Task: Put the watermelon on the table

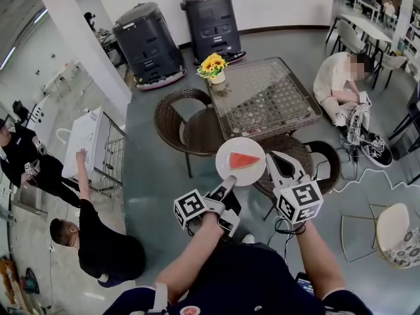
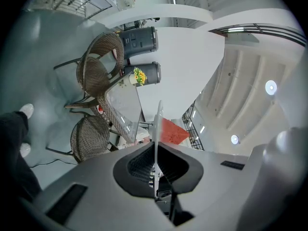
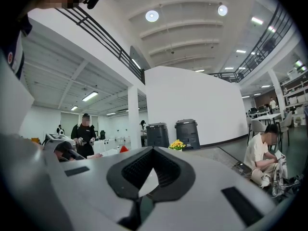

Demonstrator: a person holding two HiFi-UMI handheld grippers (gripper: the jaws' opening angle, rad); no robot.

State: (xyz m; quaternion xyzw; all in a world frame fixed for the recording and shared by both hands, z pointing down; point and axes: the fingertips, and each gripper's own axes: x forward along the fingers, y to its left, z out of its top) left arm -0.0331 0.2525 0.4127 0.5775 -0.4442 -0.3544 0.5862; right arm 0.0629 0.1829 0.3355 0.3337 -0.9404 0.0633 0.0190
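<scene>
— What's standing ahead?
— A glass bench (image 1: 262,90), sitting among wicker chairs (image 1: 177,110).
— And the tongs?
— The left tongs (image 1: 230,180) are pinching the white plate (image 1: 228,173) by its near rim, holding it short of the bench. The right tongs (image 1: 270,157) are hovering just beside it, pinched together on nothing.
— The watermelon slice (image 1: 243,160)?
— Lying on that plate.

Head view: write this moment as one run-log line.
left gripper: shut on plate rim | watermelon: on plate | right gripper: shut beside plate

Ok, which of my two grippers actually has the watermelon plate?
The left gripper: it is shut on the rim of the white plate carrying the watermelon slice. The right gripper sits beside the plate without clamping it.
</scene>
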